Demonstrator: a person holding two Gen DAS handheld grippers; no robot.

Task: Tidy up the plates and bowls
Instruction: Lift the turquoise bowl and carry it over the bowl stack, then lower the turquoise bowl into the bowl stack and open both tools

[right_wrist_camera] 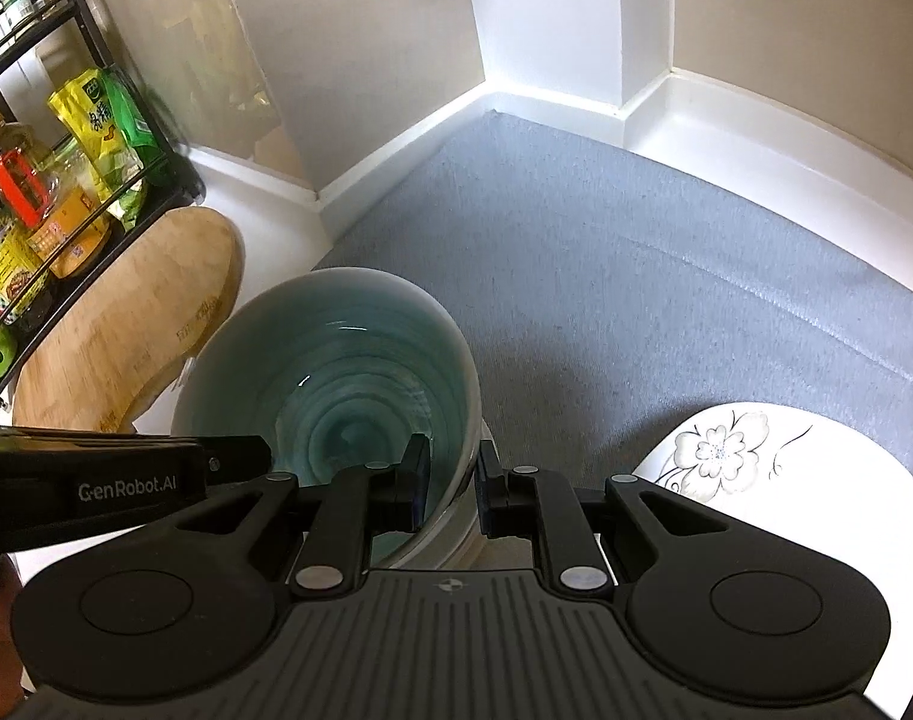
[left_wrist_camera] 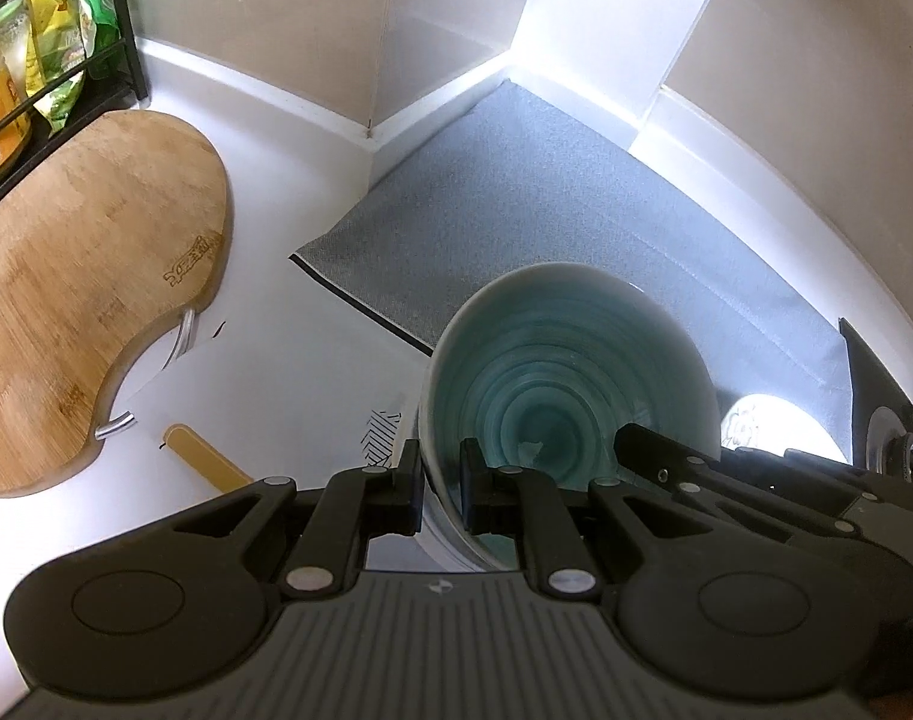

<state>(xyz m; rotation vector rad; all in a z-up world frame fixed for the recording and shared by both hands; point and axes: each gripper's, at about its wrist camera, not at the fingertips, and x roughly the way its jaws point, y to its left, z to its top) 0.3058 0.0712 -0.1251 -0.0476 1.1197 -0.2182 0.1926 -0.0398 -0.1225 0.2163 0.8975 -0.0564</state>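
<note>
A teal-glazed bowl with spiral rings is held between both grippers over the near edge of a grey mat. My left gripper is shut on the bowl's left rim, one finger outside and one inside. My right gripper is shut on the bowl's right rim in the same way. More white rims show stacked under the bowl. A white plate with a flower print lies on the mat to the right.
A bamboo cutting board lies on the white counter at left. A black rack with bottles and packets stands behind it. A stove burner is at the far right. A yellow strip lies near the left gripper.
</note>
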